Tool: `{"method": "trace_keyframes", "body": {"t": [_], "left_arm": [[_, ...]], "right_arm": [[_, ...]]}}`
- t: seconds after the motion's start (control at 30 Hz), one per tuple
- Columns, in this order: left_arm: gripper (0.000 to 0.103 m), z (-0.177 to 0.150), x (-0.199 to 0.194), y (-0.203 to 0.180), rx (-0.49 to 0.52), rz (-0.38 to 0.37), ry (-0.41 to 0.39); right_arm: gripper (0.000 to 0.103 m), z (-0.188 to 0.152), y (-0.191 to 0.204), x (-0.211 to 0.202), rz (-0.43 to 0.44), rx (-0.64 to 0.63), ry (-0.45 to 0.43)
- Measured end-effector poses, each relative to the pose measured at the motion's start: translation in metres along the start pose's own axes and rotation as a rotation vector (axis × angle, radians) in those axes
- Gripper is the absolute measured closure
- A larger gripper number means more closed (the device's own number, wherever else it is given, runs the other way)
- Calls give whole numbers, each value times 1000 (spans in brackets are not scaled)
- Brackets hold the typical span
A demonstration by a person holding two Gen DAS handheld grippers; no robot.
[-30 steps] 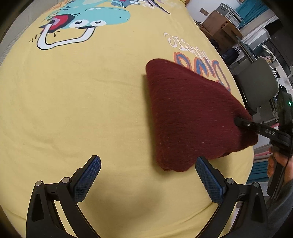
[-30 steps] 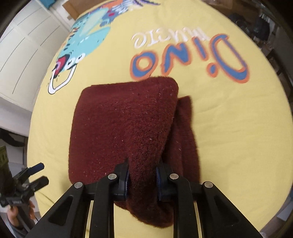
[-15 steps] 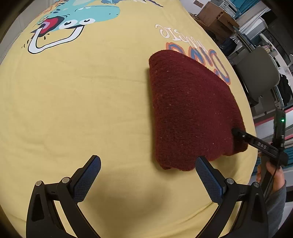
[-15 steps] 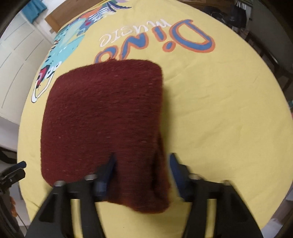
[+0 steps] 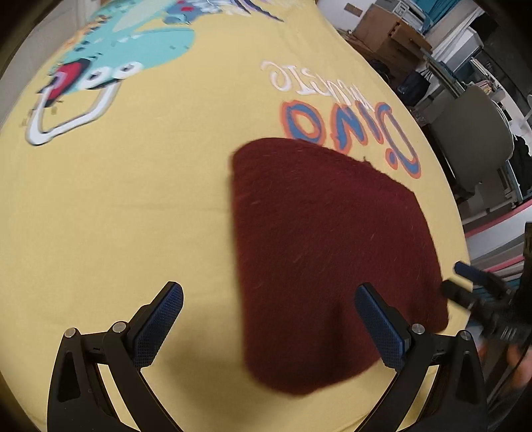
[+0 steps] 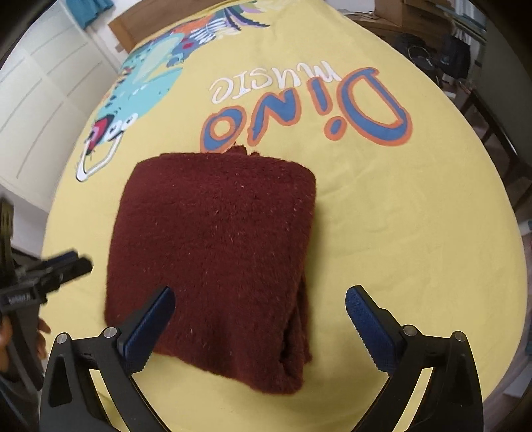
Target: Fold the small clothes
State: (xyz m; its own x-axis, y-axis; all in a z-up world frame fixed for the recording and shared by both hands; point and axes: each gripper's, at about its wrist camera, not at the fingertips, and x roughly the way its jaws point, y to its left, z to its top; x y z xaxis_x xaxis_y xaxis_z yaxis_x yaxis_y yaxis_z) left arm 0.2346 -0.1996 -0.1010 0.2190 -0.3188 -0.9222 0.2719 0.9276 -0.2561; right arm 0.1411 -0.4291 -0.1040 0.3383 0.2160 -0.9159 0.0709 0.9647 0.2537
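Note:
A dark red fleece garment lies folded into a thick rectangle on a yellow cloth with a dinosaur print. It also shows in the left wrist view. My right gripper is open and empty, its fingers straddling the near edge of the fold, just above it. My left gripper is open and empty, with its right finger over the garment's left part. Each gripper appears in the other's view, the right one at the garment's far side and the left one beside its left edge.
The yellow cloth covers a round table whose edge curves close in front of both grippers. Cardboard boxes and a grey chair stand beyond the table's far right side. White cabinet doors are on the other side.
My right gripper has opened and let go of the folded garment, which now lies flat with its top layer laid over. The right gripper has backed off a little. The left gripper shifted slightly toward the garment.

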Motion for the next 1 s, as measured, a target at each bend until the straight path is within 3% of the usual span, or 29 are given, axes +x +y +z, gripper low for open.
{"method": "trace_keyframes", "body": {"t": [0.1, 0.2, 0.33, 0.5, 0.67, 0.83, 0.9, 0.97, 1.0], "left_arm": [[1, 6, 34, -5, -34, -3, 91], [1, 6, 57, -7, -17, 39, 115], [1, 0, 75, -2, -9, 38, 149], [0, -17, 83, 1, -1, 52, 110], [0, -31, 82, -11, 59, 76, 56], [0, -36, 86, -4, 16, 42, 56], [0, -40, 84, -4, 22, 42, 41], [10, -41, 83, -2, 10, 3, 50], [16, -41, 82, -1, 3, -7, 57]], "right_arm": [[1, 4, 3, 17, 29, 3, 6], [1, 5, 2, 47, 73, 7, 79], [1, -2, -4, 79, 32, -15, 123], [1, -15, -21, 100, 154, 68, 106], [1, -21, -25, 108, 174, 79, 86], [1, -16, -15, 108, 137, 52, 95], [5, -15, -12, 109, 138, 60, 98], [25, -16, -14, 110, 217, 105, 106], [28, -17, -16, 110, 251, 131, 110]]}}
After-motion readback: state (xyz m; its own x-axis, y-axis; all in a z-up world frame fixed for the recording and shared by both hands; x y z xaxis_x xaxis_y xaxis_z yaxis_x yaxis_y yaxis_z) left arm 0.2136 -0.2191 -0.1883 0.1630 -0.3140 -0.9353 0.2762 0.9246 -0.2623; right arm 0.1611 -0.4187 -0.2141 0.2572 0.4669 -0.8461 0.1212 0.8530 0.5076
